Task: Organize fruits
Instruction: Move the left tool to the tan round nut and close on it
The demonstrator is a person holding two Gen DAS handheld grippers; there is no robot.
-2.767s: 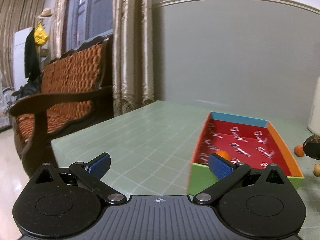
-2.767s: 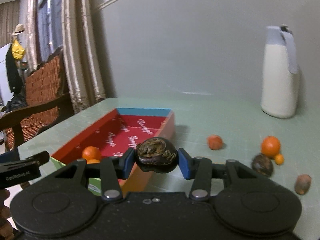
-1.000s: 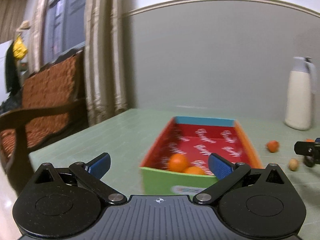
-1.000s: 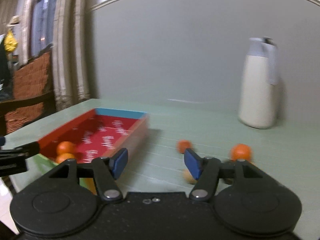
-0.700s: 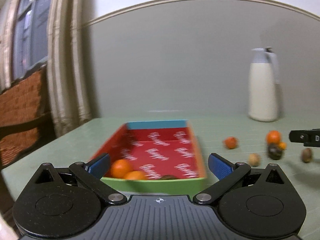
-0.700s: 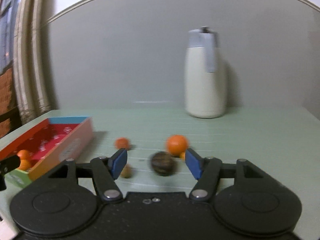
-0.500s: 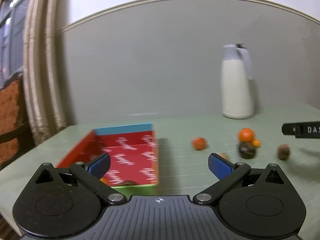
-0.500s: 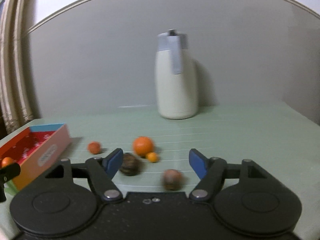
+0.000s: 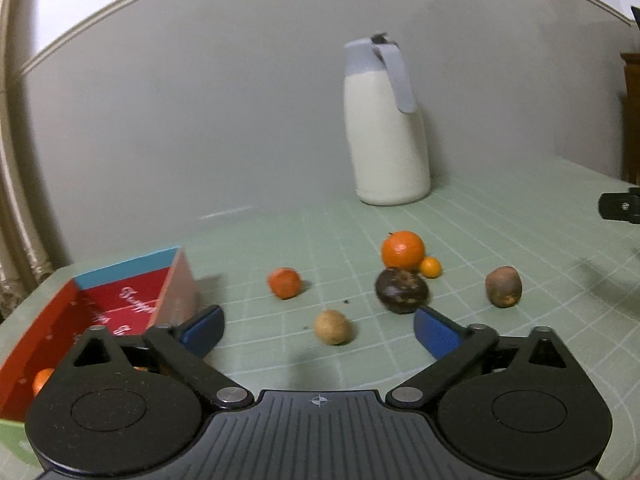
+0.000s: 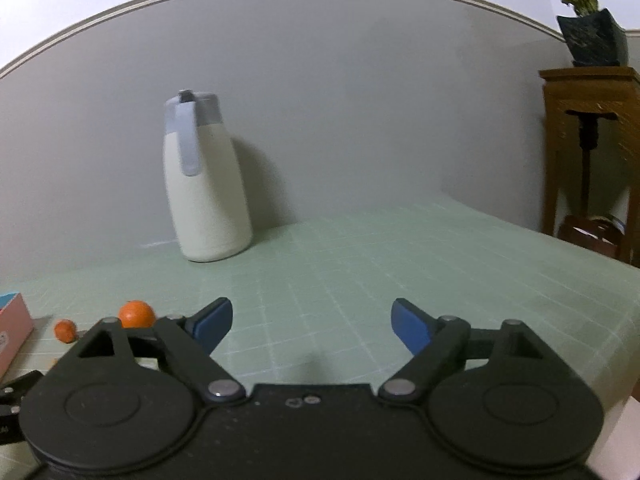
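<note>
Home: table w/ thermos jug (image 9: 386, 128), potted plant (image 10: 588, 28) on stand.

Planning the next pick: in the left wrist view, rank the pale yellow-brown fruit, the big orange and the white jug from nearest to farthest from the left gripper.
1. Pale yellow-brown fruit, just ahead of the open left gripper.
2. Big orange, farther back, right of centre.
3. White jug, by the wall.

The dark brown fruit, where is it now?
Left wrist view: the dark brown fruit lies on the table right of centre, just in front of the big orange and left of the brownish fruit.
</note>
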